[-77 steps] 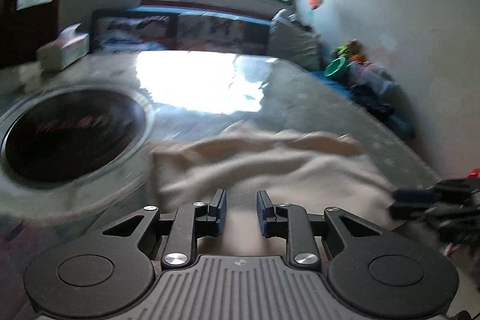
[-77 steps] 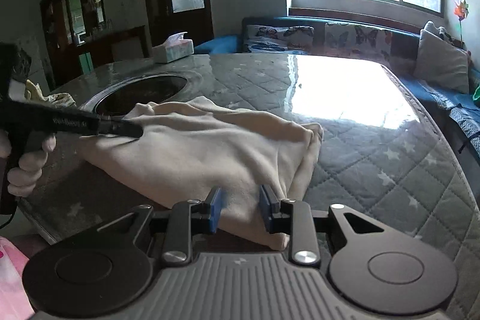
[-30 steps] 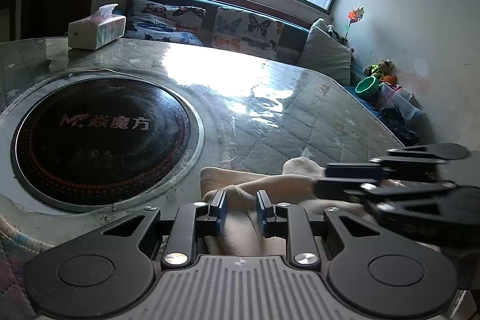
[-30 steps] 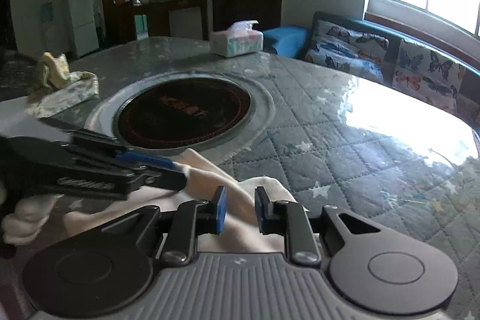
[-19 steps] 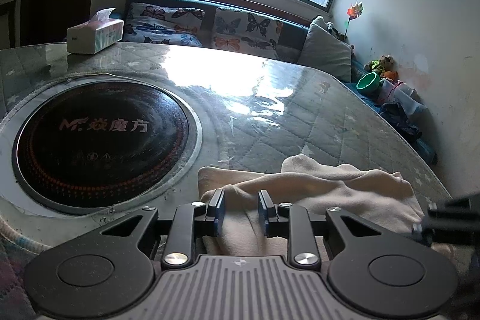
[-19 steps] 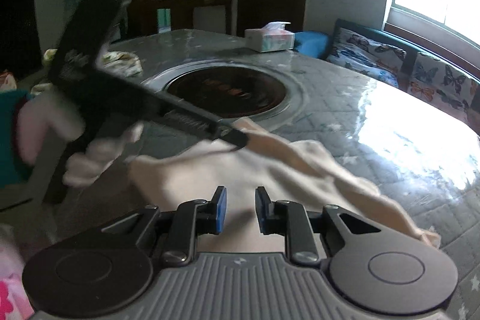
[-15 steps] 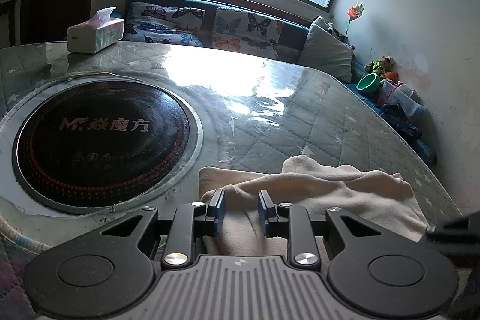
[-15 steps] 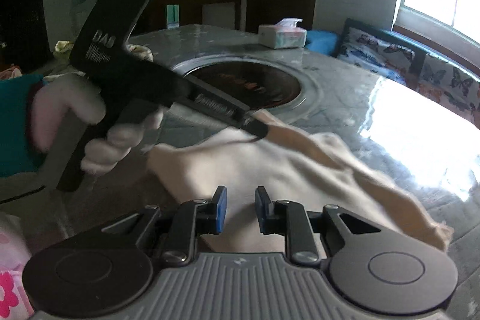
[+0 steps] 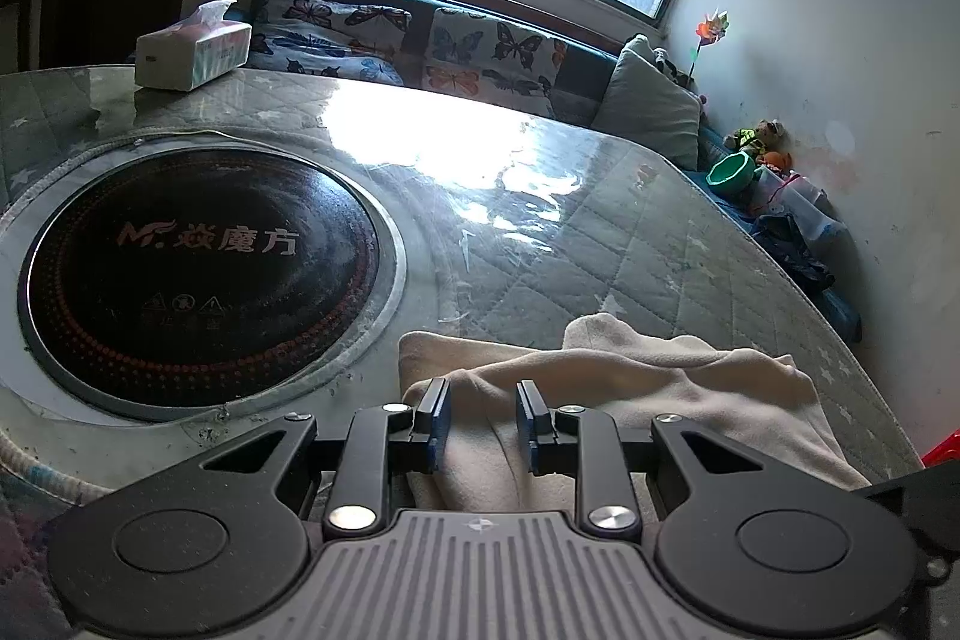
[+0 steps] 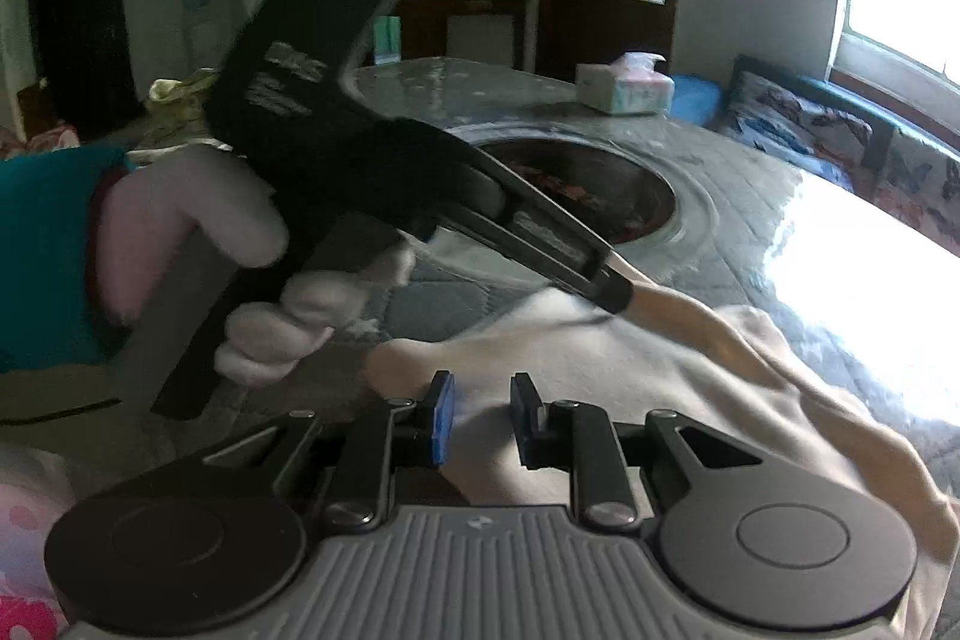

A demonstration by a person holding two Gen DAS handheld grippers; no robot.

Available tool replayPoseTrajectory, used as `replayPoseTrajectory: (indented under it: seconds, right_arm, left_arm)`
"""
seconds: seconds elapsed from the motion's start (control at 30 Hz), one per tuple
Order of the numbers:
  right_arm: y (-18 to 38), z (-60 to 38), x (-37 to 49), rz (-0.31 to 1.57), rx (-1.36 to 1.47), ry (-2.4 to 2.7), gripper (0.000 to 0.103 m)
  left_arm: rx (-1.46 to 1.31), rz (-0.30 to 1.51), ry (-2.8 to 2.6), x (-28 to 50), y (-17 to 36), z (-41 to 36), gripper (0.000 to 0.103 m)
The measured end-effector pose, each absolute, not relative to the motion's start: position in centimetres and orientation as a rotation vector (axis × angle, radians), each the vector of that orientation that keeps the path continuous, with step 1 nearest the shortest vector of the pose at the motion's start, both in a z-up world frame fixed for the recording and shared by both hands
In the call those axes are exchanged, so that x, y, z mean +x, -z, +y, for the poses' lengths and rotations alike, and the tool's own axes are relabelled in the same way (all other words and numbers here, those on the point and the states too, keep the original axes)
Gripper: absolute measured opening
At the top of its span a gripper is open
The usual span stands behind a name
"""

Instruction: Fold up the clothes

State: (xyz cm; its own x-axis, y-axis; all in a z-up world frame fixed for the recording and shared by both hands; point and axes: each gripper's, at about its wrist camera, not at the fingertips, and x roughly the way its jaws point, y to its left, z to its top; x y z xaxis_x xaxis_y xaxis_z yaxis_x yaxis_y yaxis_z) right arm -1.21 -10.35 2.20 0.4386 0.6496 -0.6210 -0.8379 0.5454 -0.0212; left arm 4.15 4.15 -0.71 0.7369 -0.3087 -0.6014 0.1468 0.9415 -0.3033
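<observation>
A cream cloth (image 9: 660,388) lies folded in loose layers on the quilted table, just right of the round hob. My left gripper (image 9: 482,421) rests on its near-left fold, jaws narrowly apart with cloth filling the gap. In the right wrist view the left gripper (image 10: 615,292) comes in from the left in a white-gloved hand (image 10: 288,322), and a ridge of the cloth (image 10: 660,370) runs out from its tip. My right gripper (image 10: 483,418) sits low over the cloth's near edge, jaws narrow with cloth bunched between them. Its black body (image 9: 912,496) shows at the lower right of the left wrist view.
A black round induction hob (image 9: 198,280) is set into the table at the left. A tissue box (image 9: 192,52) stands at the far edge, with a butterfly-cushion sofa (image 9: 480,46) behind. The table's right edge (image 9: 840,340) curves close to the cloth. A crumpled yellowish cloth (image 10: 180,91) lies far left.
The right gripper has drawn away from the left one toward the cloth's right end, uncovering the cloth in the left wrist view. The left gripper has stayed put.
</observation>
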Motion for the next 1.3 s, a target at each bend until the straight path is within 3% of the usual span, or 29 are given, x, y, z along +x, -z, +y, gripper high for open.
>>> replayPoseTrajectory:
  seconds: [0.47, 0.53, 0.67, 0.73, 0.93, 1.3]
  right_arm:
    - [-3.4, -12.9, -2.3, 0.598, -0.25, -0.955, 0.024]
    - [-3.9, -14.6, -2.6, 0.591, -0.233, -0.915, 0.034]
    - [-3.9, -18.5, -2.7, 0.602, -0.181, -0.782, 0.039]
    - [-3.6, -20.5, -2.4, 0.616, -0.144, -0.704, 0.048]
    - [-1.4, -24.7, -1.5, 0.679, -0.013, -0.561, 0.049]
    - [-3.1, -24.2, 2.8, 0.613, -0.086, -0.548, 0.054]
  left_arm:
    - [-0.229, 0.698, 0.252, 4.1, 0.7, 3.8, 0.029]
    - [-0.225, 0.695, 0.255, 4.0, 0.7, 3.7, 0.032]
    - [-0.209, 0.686, 0.259, 3.8, 0.7, 3.4, 0.039]
    - [-0.199, 0.681, 0.261, 3.7, 0.7, 3.1, 0.042]
    - [-0.17, 0.676, 0.262, 3.5, 0.5, 2.4, 0.048]
    - [-0.127, 0.618, 0.332, 0.4, -1.3, 0.6, 0.08]
